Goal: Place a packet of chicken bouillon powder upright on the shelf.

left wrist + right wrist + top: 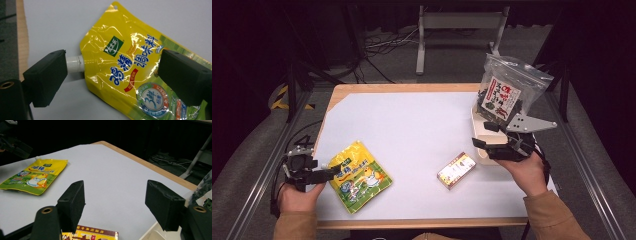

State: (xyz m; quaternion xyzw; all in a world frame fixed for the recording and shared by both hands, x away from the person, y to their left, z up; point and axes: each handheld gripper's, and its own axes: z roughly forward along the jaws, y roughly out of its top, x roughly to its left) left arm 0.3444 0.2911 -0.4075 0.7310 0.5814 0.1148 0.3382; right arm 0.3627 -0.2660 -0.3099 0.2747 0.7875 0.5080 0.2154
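A yellow spouted pouch point(359, 175) lies flat near the table's front left. My left gripper point(332, 171) is low beside its left edge and points right at it. In the left gripper view the jaws stand wide apart over the pouch point(120, 62); the white spout cap point(74, 64) touches the left pad, and the right pad hovers over the printed face. My right gripper point(483, 134) is open at the right with nothing between its jaws point(115, 186). A small red and yellow box point(456, 170) lies just below it point(90, 235).
A clear bag of dark seaweed point(504, 92) stands upright in a pale open container point(479, 152) at the table's right edge, just behind my right gripper. A white sheet point(412, 125) covers the wooden table. Metal rails run along both sides.
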